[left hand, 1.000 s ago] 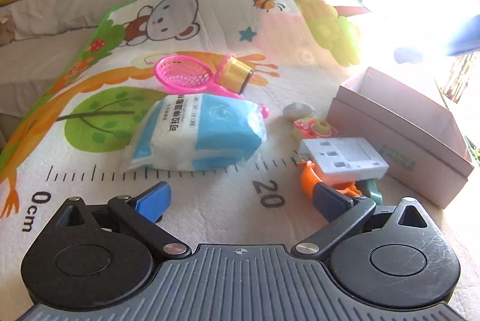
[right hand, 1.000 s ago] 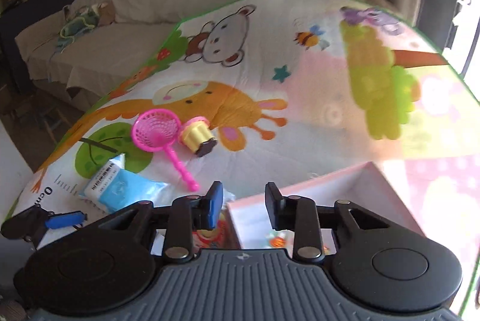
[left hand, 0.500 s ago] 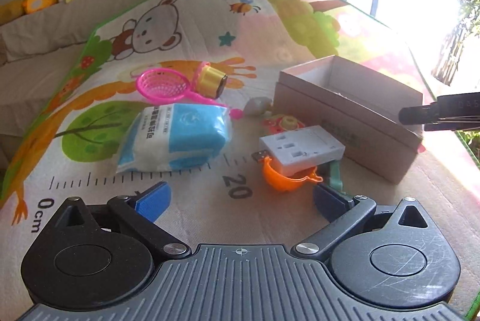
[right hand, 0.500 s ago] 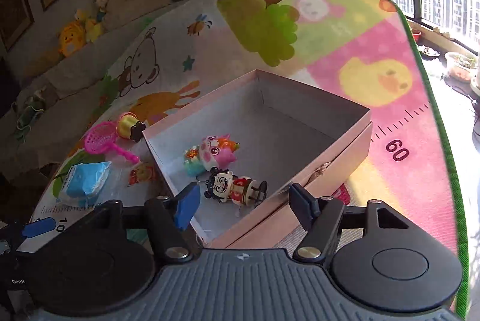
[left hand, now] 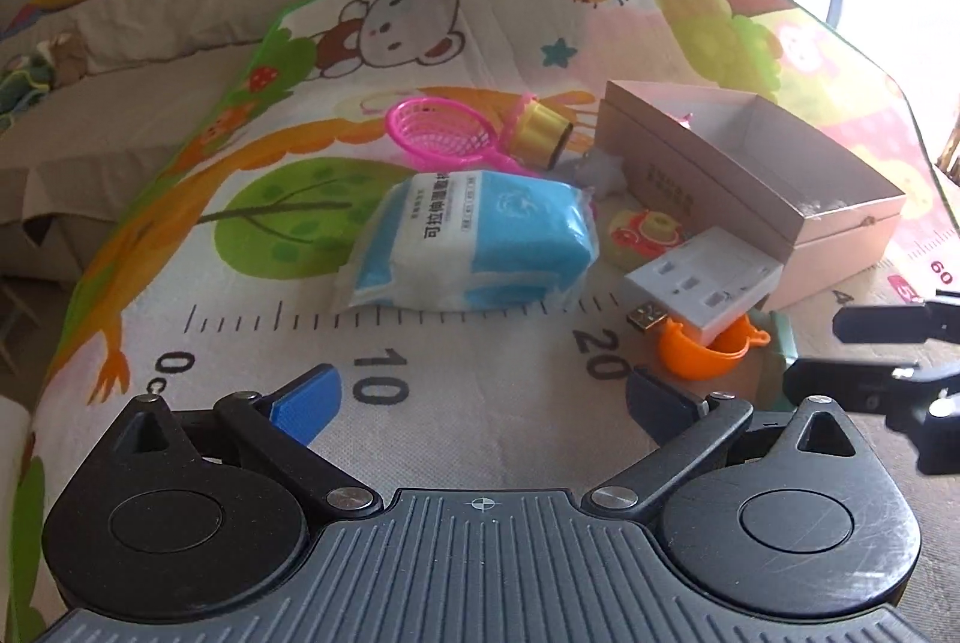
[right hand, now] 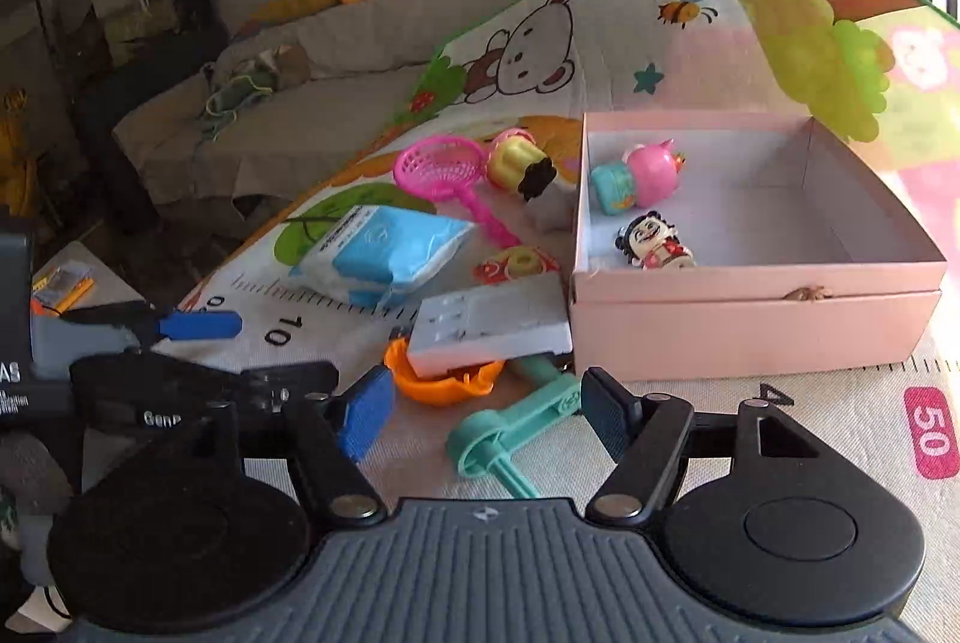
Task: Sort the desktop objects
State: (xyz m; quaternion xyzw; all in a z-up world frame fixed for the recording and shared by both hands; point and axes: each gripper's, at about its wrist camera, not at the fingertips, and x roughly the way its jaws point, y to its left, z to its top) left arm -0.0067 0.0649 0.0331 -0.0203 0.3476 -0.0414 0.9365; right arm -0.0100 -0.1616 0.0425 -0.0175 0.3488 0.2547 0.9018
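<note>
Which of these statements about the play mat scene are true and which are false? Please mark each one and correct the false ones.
1. Two toy figures lie inside the pink box. True: a pink figure and a dark-haired figure.
2. The white adapter rests partly on the orange cup. True.
3. The right gripper holds the green toy. False: its jaws are open and empty, and the toy lies on the mat between them.
4. The tissue pack is inside the box. False: it lies on the mat.
5. The left gripper is open. True.
</note>
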